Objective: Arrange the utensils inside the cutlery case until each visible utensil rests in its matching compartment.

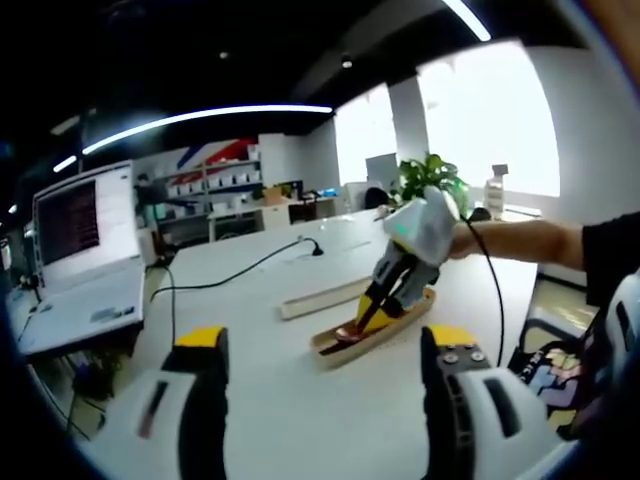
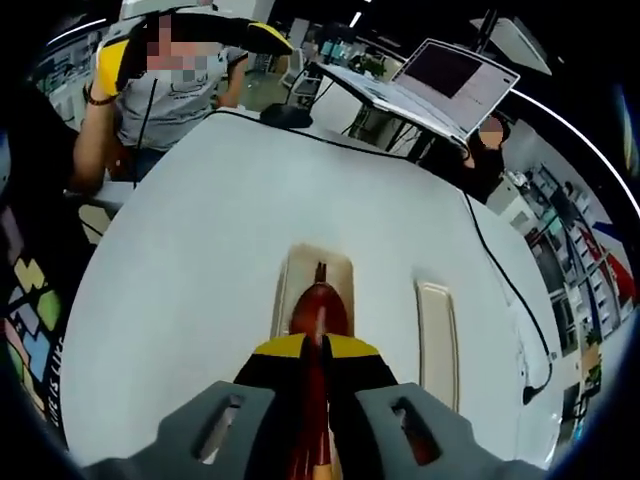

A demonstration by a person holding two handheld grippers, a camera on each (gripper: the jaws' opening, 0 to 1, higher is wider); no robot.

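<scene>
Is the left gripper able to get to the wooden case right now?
Probably yes. The left gripper is open and empty, with bare table between it and the wooden case. The right gripper, holding a dark red utensil, already crowds one end.

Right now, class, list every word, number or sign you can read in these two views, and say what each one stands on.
No text can be read.
Laptop screen: rows of text, too blurred.
Second laptop screen: dark, nothing legible.
Person's shirt: faint print, too small.
Right tongs, spoon, case: no label seen.
</scene>
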